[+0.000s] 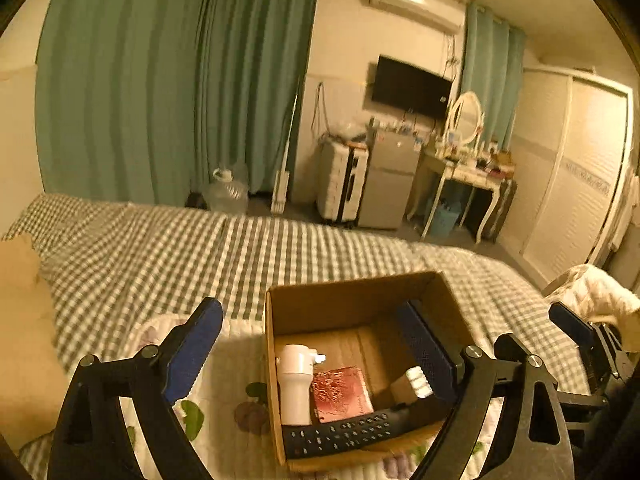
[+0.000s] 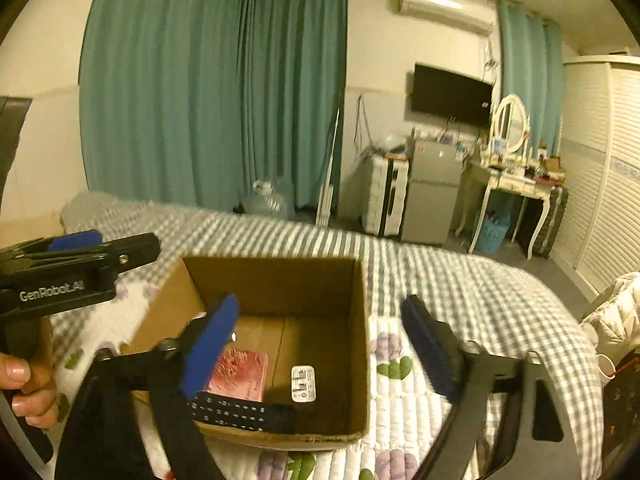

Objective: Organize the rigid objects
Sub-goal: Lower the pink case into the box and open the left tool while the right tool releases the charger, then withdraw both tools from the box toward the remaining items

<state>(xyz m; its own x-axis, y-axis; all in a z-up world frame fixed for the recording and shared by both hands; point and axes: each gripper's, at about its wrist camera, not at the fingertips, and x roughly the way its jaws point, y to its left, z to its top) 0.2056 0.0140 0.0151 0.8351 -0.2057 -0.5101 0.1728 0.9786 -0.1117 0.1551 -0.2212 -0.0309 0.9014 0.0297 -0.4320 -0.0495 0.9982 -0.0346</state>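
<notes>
An open cardboard box [image 1: 276, 320] sits on a flowered quilt [image 1: 236, 380] spread over a bed with a grey-and-white checked cover [image 1: 200, 248]. Inside the box, in the left wrist view, a white bottle [image 1: 295, 384] stands upright against the left wall, a small red book [image 1: 340, 394] lies flat just beside it, and a small tan block with a white ribbed top [image 1: 412, 386] rests toward the right wall. A dark remote control [image 1: 344, 436] lies across the near side of the box floor, in front of the other three. In the right wrist view a white label [image 2: 303, 383] shows on a dark thing near the remote; what that thing is cannot be told. The left gripper [image 1: 316, 352] hangs above the box with its blue-padded fingers [image 1: 192, 356] spread wide, one outside the left wall and the other over the box's right side, gripping nothing. The right gripper [image 2: 320, 344] is likewise spread wide and empty, one finger over the box interior and the other over the quilt outside the right wall. A hand [image 2: 28, 388] holds the left gripper's handle at the left edge of the right wrist view. Beyond the bed hang green curtains [image 1: 160, 80], with a clear water jug [image 1: 226, 192] on the floor below them, and further right stand a white suitcase [image 1: 342, 180], a small grey fridge [image 1: 390, 180], a wall television [image 1: 410, 86] and a white dressing table with an oval mirror [image 1: 464, 116].
</notes>
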